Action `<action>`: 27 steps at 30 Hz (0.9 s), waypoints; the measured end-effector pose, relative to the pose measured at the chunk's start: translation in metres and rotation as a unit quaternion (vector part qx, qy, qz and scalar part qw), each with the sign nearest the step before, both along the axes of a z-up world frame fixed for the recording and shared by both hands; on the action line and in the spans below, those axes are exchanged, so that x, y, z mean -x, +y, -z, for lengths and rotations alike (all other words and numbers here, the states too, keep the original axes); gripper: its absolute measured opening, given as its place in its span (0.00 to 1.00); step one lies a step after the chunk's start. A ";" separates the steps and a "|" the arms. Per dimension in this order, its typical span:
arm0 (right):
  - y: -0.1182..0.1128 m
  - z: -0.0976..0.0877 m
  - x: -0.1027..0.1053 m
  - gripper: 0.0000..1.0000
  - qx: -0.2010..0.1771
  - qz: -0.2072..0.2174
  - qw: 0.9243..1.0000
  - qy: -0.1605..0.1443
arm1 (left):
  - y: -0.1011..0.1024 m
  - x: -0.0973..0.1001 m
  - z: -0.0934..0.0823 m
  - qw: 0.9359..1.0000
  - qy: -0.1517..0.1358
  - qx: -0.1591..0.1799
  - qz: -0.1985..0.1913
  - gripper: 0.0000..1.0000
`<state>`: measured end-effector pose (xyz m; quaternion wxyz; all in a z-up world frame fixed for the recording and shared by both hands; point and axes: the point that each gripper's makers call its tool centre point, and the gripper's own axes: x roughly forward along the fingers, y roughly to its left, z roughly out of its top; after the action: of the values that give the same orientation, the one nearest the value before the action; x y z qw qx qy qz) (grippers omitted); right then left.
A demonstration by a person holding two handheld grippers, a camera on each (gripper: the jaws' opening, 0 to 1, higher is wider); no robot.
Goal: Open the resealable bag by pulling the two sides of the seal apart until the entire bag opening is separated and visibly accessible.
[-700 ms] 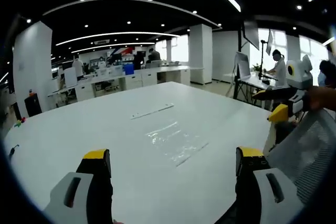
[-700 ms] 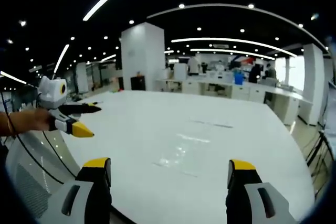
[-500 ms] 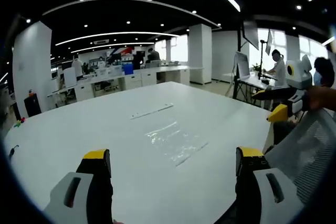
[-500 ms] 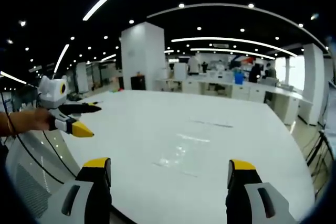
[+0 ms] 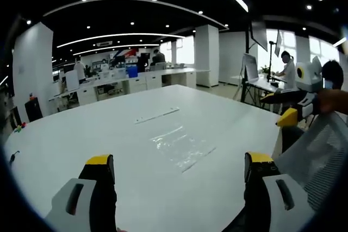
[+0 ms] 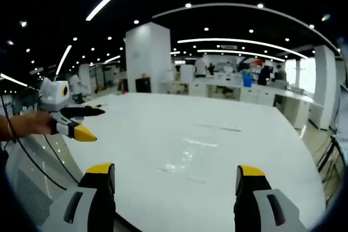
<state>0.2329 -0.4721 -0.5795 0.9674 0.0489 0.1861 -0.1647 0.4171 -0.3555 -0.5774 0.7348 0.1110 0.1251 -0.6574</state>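
Observation:
A clear resealable bag [image 5: 182, 146] lies flat on the white table [image 5: 81, 134], a little beyond my left gripper [image 5: 179, 169], whose yellow-tipped jaws stand wide open and empty. In the right gripper view the same bag [image 6: 187, 158] shows as a faint glossy patch ahead of my right gripper [image 6: 176, 176], also open and empty. The right gripper [image 5: 288, 107] reaches in at the table's right edge in the left gripper view. The left gripper [image 6: 81, 122], held by a hand, appears at the left of the right gripper view.
A thin clear strip [image 5: 157, 115] lies on the table beyond the bag. A mesh chair back [image 5: 315, 150] stands by the table's near right edge. Desks, monitors and people fill the office behind. White pillars [image 6: 147, 58] stand further back.

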 end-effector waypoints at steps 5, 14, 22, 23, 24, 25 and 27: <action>0.000 0.001 0.000 0.91 0.000 -0.001 1.000 0.002 | 0.000 0.001 0.001 1.000 0.000 -0.001 0.003 0.98; 0.001 0.002 0.000 0.91 -0.001 -0.003 1.000 0.004 | -0.001 0.005 0.003 1.000 -0.001 -0.007 0.010 0.98; 0.001 0.001 0.000 0.91 -0.002 -0.003 1.000 0.002 | -0.002 0.006 0.005 1.000 -0.004 -0.013 0.013 0.98; 0.001 0.001 0.000 0.91 -0.002 -0.003 1.000 0.003 | -0.002 0.006 0.005 1.000 -0.004 -0.013 0.013 0.98; 0.002 0.001 0.000 0.91 -0.002 -0.003 1.000 0.003 | -0.001 0.006 0.005 1.000 -0.003 -0.014 0.013 0.98; 0.002 0.001 0.000 0.91 -0.001 -0.004 1.000 0.003 | -0.001 0.006 0.006 1.000 -0.003 -0.014 0.013 0.98; 0.002 0.001 0.000 0.90 -0.002 -0.004 1.000 0.003 | -0.001 0.006 0.006 1.000 -0.003 -0.015 0.013 0.97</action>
<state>0.2333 -0.4704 -0.5804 0.9675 0.0493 0.1890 -0.1604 0.4111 -0.3567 -0.5829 0.7252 0.1256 0.1307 -0.6643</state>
